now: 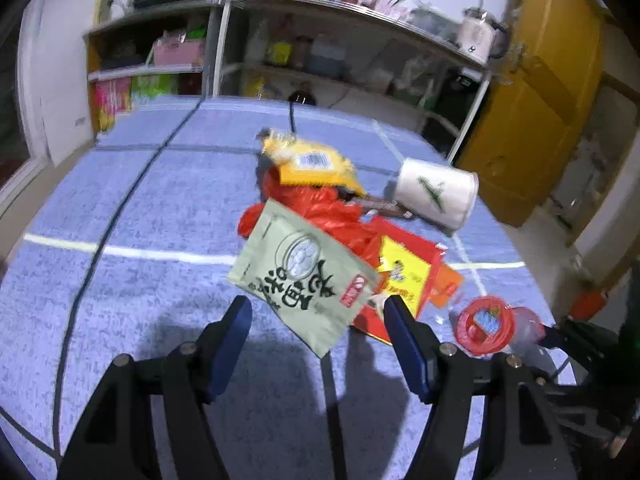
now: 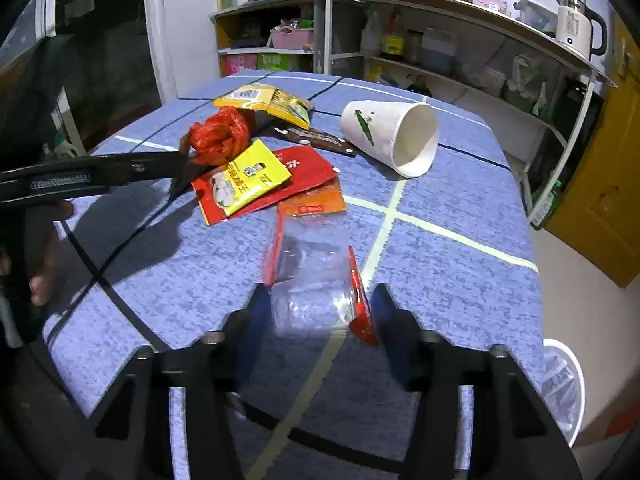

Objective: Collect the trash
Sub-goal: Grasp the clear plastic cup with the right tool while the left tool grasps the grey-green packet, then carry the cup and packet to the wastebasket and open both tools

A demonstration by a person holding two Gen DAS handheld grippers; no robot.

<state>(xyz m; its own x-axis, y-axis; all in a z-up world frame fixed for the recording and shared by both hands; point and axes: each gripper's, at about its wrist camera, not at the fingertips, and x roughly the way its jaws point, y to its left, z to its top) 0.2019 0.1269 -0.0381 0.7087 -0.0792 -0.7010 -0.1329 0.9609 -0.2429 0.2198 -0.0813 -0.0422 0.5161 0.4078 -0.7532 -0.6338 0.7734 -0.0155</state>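
Note:
My left gripper (image 1: pixel 316 304) stands open over the blue tablecloth. The near corner of a pale green packet (image 1: pixel 304 276) lies between its fingers, and neither pad presses it. Behind the packet lie a crumpled red plastic bag (image 1: pixel 320 208), a red and yellow packet (image 1: pixel 404 272) and a yellow packet (image 1: pixel 316 164). My right gripper (image 2: pixel 320 300) is shut on a clear plastic container with a red label (image 2: pixel 312 280), a pad against each side. That container (image 1: pixel 486 326) also shows low on the right in the left wrist view. The green packet does not show in the right wrist view.
A white paper cup (image 2: pixel 388 136) lies on its side at the back right, with a brown wrapper (image 2: pixel 316 140) beside it. An orange packet (image 2: pixel 316 202) lies under the red one. Loaded shelves (image 2: pixel 440 52) stand behind the table (image 2: pixel 460 264). A person's hand (image 2: pixel 44 272) is at the left edge.

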